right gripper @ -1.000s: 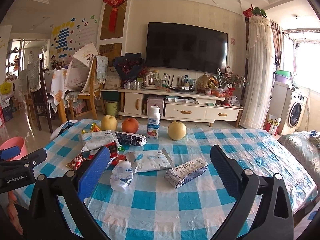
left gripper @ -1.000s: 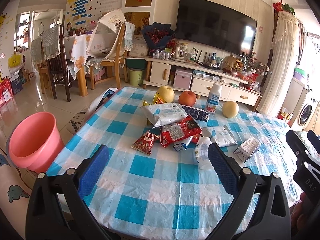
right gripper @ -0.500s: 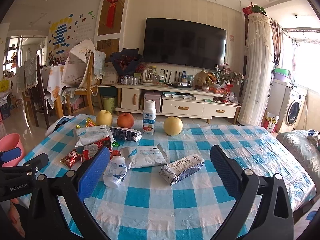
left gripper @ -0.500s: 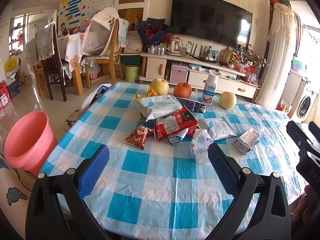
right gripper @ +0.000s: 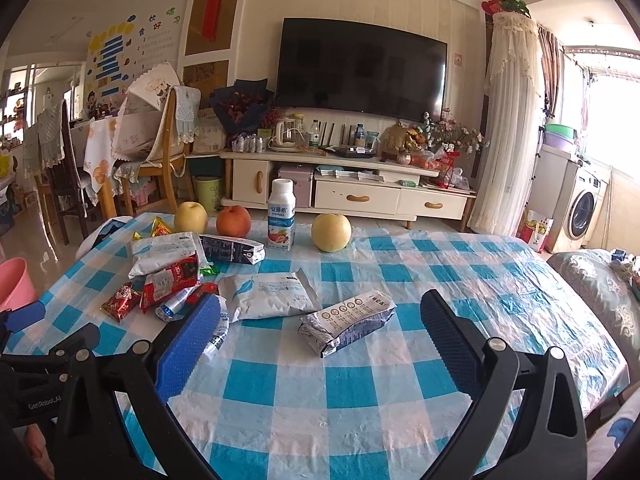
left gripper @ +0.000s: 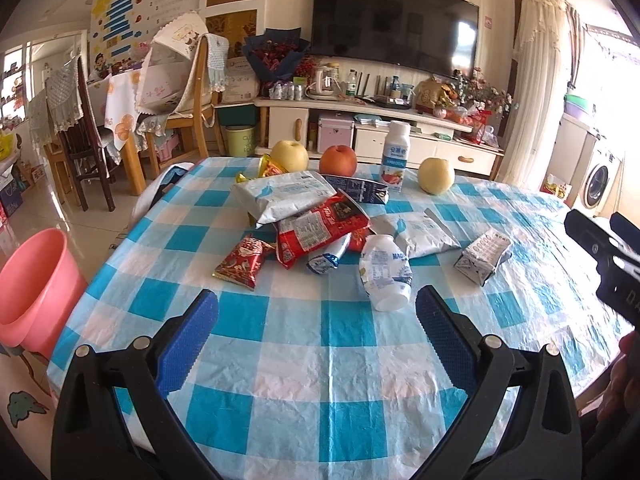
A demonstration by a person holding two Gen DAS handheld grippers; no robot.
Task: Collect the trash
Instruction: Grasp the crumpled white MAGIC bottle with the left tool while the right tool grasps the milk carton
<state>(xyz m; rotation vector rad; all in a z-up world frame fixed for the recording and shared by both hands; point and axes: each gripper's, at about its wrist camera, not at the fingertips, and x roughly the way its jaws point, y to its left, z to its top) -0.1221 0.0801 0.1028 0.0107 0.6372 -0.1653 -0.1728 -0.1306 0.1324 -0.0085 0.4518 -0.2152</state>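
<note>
Trash lies in the middle of the blue-checked table (left gripper: 328,364): a small red snack packet (left gripper: 241,264), a red wrapper (left gripper: 320,228), a large silver bag (left gripper: 282,196), a lying white bottle (left gripper: 385,272), a flat silver bag (right gripper: 266,294) and a crushed silver carton (right gripper: 346,322). My left gripper (left gripper: 316,340) is open and empty, over the table's near part, short of the white bottle. My right gripper (right gripper: 316,342) is open and empty, just short of the crushed carton.
A pink bucket (left gripper: 30,292) stands on the floor left of the table. At the table's far side stand two yellow apples (left gripper: 289,155), a red apple (left gripper: 338,161) and an upright milk bottle (left gripper: 396,156). A TV cabinet (right gripper: 344,184) and chairs (left gripper: 188,116) stand beyond.
Both grippers have moved forward and lower toward the trash, which looks larger now. Both stay open. Nothing on the table has moved.
</note>
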